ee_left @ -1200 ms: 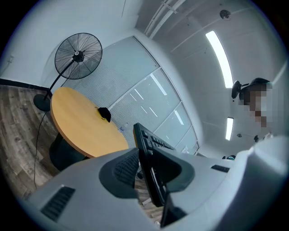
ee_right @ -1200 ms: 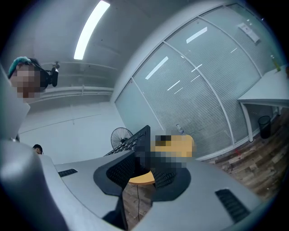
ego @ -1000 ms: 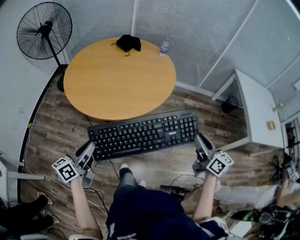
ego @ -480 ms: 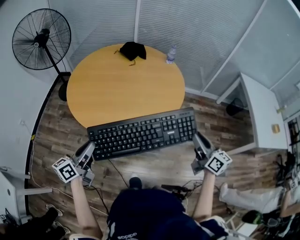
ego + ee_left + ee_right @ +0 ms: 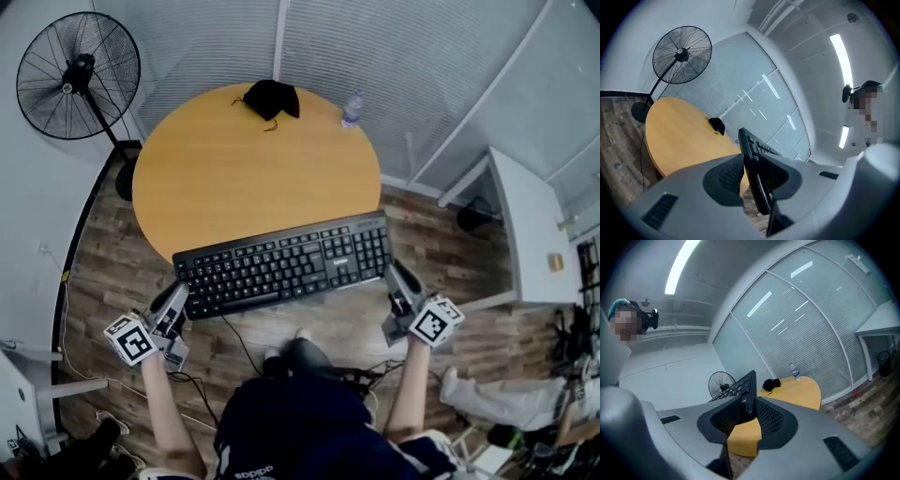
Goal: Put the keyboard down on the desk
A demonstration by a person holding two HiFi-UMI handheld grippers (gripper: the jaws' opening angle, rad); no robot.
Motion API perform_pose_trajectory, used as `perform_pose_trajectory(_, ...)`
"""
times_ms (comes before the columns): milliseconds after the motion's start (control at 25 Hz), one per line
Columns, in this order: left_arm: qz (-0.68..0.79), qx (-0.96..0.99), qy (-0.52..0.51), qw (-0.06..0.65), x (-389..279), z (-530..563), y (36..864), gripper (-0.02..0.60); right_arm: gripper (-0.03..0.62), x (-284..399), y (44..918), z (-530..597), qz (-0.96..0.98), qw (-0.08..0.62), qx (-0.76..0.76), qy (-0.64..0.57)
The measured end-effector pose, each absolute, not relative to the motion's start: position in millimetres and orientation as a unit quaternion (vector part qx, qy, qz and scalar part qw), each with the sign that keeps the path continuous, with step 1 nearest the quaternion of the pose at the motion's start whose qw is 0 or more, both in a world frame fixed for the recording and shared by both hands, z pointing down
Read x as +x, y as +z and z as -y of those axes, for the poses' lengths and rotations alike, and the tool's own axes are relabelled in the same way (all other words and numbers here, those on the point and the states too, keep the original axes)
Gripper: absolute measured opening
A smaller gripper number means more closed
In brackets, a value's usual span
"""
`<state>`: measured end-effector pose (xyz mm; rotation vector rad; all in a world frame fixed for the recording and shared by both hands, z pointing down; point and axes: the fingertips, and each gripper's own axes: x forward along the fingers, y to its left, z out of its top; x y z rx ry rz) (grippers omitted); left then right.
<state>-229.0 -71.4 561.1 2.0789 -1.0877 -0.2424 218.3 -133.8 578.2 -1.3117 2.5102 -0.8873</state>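
Keyboard: I have the black keyboard [image 5: 286, 264] up in the air in front of me, keys upward. Its far edge lies over the near rim of the round desk [image 5: 253, 178], the rest over the wooden floor. It is not set down yet.
Left claw: the left claw [image 5: 176, 298] is clamped on the keyboard's left short end, jaws part-way apart with the thin edge pinched between the pads.
Right claw: the right claw [image 5: 395, 278] grips the right short end the same way, by the number pad.
Weight: I judge it light, one flat plastic board, easy for two claws.
Stiffness: rigid enough to stay straight between end grips, though I'd expect some flex in the middle.
Slip: smooth plastic on a narrow bite, so if I tilt one end it may twist out.
Where to hold: the bare end frames, as now, clear of the keys.
Cable: a cord [image 5: 236, 336] hangs from the underside to the floor and could drag or snag.
Desk top: a black pouch [image 5: 270, 97] and a bottle [image 5: 352, 108] sit at the far side, well apart from the landing spot.
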Motion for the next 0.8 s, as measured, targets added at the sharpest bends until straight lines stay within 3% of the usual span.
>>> perform_pose_trajectory(800, 0.431, 0.808, -0.085, 0.393, -228.6, 70.0, 558.7, 0.094, 0.091, 217.4, 580.5, 133.4, -0.84, 0.071, -0.439, -0.312)
